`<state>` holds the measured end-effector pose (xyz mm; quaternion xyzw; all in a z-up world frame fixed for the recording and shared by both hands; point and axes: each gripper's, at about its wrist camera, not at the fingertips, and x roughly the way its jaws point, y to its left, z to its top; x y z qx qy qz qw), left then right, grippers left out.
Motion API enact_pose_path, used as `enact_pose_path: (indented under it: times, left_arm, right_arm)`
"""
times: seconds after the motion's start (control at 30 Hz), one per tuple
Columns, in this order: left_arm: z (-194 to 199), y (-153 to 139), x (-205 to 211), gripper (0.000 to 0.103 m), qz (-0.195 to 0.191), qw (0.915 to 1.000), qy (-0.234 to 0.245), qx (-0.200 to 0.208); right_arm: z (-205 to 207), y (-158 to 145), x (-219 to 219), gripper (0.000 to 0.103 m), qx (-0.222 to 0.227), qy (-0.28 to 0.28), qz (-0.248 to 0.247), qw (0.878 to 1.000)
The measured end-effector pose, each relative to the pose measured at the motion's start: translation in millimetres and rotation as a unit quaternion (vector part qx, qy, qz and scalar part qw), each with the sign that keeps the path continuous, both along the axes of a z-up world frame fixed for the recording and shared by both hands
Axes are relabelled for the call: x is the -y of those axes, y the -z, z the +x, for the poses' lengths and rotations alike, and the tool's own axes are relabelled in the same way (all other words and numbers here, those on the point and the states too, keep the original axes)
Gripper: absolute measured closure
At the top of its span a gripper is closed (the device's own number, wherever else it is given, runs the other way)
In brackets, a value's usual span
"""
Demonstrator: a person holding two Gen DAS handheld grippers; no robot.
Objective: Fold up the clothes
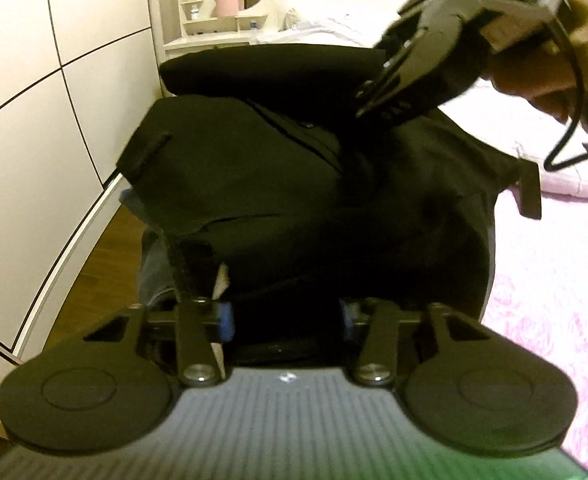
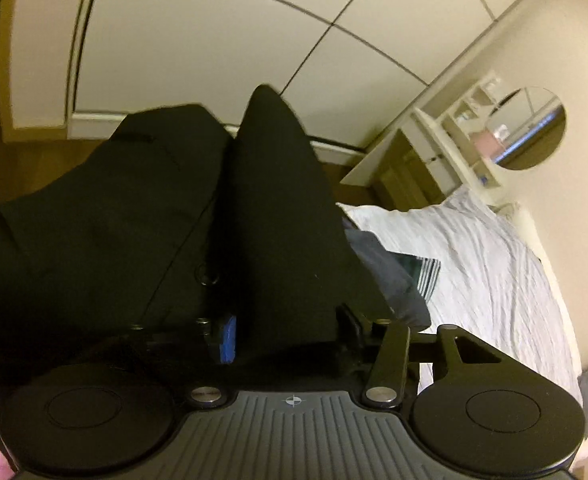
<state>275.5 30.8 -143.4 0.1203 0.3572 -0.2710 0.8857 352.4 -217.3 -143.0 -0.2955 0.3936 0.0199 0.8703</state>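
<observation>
Both claws, left claw (image 1: pixel 288 318) and right claw (image 2: pixel 290 332), pinch the black garment (image 1: pixel 294 184) between them

Dim, warm yellowish indoor light, soft motion blur, heavy fisheye bending and dark corner vignetting.

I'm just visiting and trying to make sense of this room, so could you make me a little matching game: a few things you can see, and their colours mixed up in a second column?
Things:
1. garment gripped by both grippers
2. floral bed cover
3. wrinkled bedsheet
4. pad on the right gripper's finger

Colours:
A. white
B. blue
C. black
D. pink

Pairs: 1-C, 2-D, 3-A, 4-B
</observation>
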Motion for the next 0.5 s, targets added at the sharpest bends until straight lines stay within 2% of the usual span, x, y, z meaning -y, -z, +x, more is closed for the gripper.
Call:
enact_pose_path:
  times: [0.07,0.17,0.33,0.5]
  left_arm:
    - [-2,-3,-1,0.078,0.001,1.0,-0.001,0.004]
    - [-11,-11,-3,0.088,0.006,0.9999,0.001,0.015]
    - [-36,-33,-1,0.098,0.007,0.9991,0.016,0.038]
    - [-86,-60,7,0.1,0.015,0.9968,0.053,0.057]
  right_arm:
    - [-6,-6,0,0.081,0.013,0.002,0.0,1.0]
    - [-17,-19,2,0.09,0.036,0.015,0.006,0.999]
    - [-52,-58,22,0.093,0.088,0.054,0.05,0.993]
    - [-122,-97,56,0.094,0.121,0.111,0.113,0.98]
